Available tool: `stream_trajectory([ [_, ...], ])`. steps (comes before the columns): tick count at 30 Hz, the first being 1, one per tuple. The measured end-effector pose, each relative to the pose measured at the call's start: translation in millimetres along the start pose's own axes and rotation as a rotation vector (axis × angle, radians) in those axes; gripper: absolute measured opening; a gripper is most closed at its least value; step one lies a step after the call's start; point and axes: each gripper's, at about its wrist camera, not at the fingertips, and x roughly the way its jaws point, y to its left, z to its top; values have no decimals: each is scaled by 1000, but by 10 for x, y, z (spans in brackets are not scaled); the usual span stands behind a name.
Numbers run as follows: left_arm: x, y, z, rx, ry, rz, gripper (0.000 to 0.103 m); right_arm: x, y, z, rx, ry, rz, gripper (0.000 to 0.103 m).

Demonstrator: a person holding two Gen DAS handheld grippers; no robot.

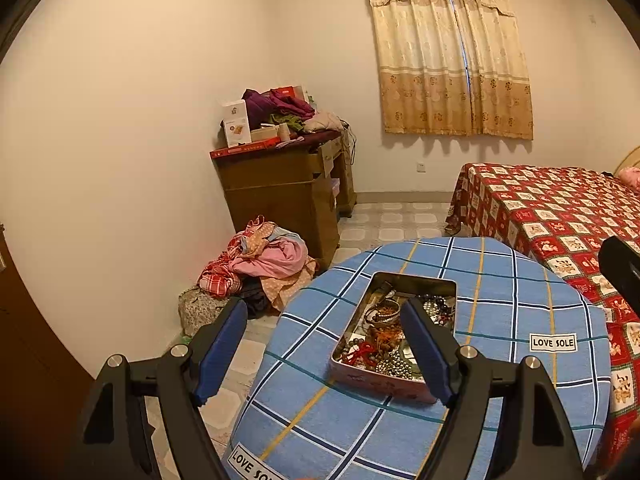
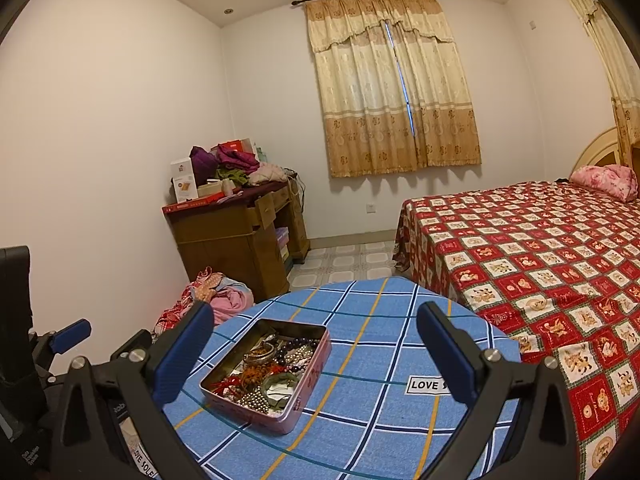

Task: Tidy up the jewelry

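Pink metal tin [image 2: 267,376], lid off, sits near the centre of the round table [image 2: 376,412], which carries a blue checked cloth. Tangled bead necklaces [image 2: 296,350], bangles and a red cord fill the tin. Left claw [image 1: 328,350] is released, jaws wide, hovering at the near table edge. Right claw [image 2: 316,354] is likewise released, gripping nothing.

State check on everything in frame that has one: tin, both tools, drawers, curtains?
Tin: lid off, full of tangled jewelry, on the blue checked cloth.
Left tool: open, nothing held.
Right tool: open, nothing held.
Desk drawer: pulled partly out.
Curtains: drawn, thin gap at centre.
Bed: made, red patterned cover.
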Motion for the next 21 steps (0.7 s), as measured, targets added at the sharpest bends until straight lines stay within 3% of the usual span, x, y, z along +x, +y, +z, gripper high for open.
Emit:
stream_trajectory([
  [13, 49, 1, 19, -10, 2, 4, 79, 8, 6, 3, -5, 2, -2, 103],
  [21, 93, 37, 26, -46, 17, -55, 79, 61, 11, -13, -6, 20, 4, 103],
])
